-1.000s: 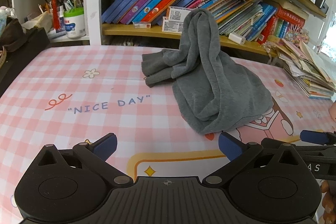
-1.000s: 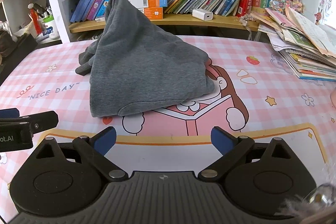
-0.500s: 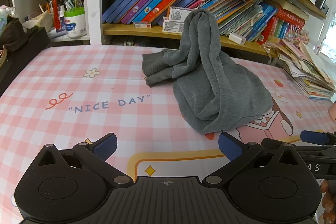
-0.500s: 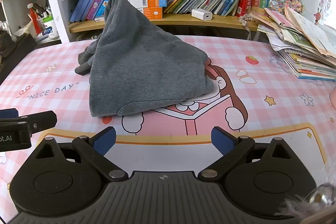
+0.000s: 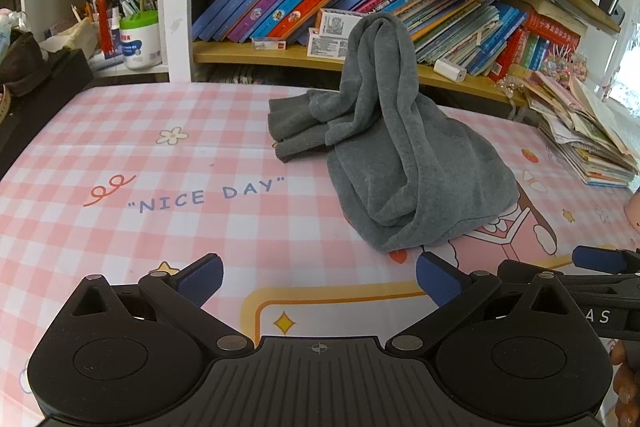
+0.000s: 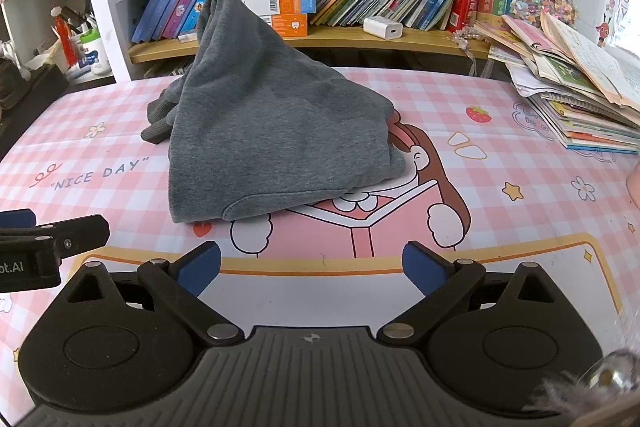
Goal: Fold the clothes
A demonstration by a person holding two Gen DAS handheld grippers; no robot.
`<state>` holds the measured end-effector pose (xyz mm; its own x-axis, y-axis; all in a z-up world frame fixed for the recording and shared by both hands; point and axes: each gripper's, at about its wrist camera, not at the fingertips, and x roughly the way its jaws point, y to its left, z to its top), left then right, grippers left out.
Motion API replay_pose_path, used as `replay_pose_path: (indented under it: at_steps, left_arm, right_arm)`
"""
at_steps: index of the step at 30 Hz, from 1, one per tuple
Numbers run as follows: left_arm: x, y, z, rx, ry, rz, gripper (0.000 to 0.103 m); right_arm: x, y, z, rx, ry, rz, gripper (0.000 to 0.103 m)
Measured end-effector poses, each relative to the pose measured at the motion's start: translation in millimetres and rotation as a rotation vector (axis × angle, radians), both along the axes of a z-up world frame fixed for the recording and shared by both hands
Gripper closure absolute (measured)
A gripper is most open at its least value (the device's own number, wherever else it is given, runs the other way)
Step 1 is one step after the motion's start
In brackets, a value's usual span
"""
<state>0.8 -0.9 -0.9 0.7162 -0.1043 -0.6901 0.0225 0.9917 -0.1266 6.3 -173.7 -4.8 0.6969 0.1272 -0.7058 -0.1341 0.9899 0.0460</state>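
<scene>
A grey sweatshirt (image 5: 404, 163) lies in a crumpled heap on the pink checked tablecloth (image 5: 160, 187), its top propped up against the bookshelf and its ribbed cuffs spilling out to the left. It also shows in the right wrist view (image 6: 272, 131), with its hem nearest me. My left gripper (image 5: 318, 281) is open and empty, low over the table in front of the heap. My right gripper (image 6: 312, 265) is open and empty, also short of the hem. Each gripper sees the other at its side: the right gripper (image 5: 600, 259) and the left gripper (image 6: 52, 239).
A bookshelf (image 5: 360, 63) packed with slanted books runs along the table's far edge. A stack of magazines (image 6: 580, 107) sits at the right side of the table. A pen pot and white jar (image 5: 138, 39) stand at the back left.
</scene>
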Motion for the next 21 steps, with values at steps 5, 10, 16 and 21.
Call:
replay_pose_path:
  at_steps: [5, 10, 16, 21]
  left_arm:
    - [0.4, 0.4, -0.9, -0.002, -0.001, 0.002, 0.000]
    - [0.6, 0.5, -1.0, -0.004, 0.000, 0.001, 0.000]
    - [0.2, 0.8, -0.7, -0.002, -0.001, -0.005, 0.000]
    - [0.0, 0.3, -0.8, -0.001, 0.000, -0.003, 0.000]
  right_arm:
    - [0.0, 0.4, -0.4, -0.001, 0.001, -0.001, 0.005]
    - [0.0, 0.5, -0.7, -0.003, 0.003, -0.001, 0.005]
    - [-0.6, 0.9, -0.9, -0.004, 0.002, 0.000, 0.005]
    - [-0.5, 0.7, -1.0, -0.005, 0.004, -0.001, 0.005]
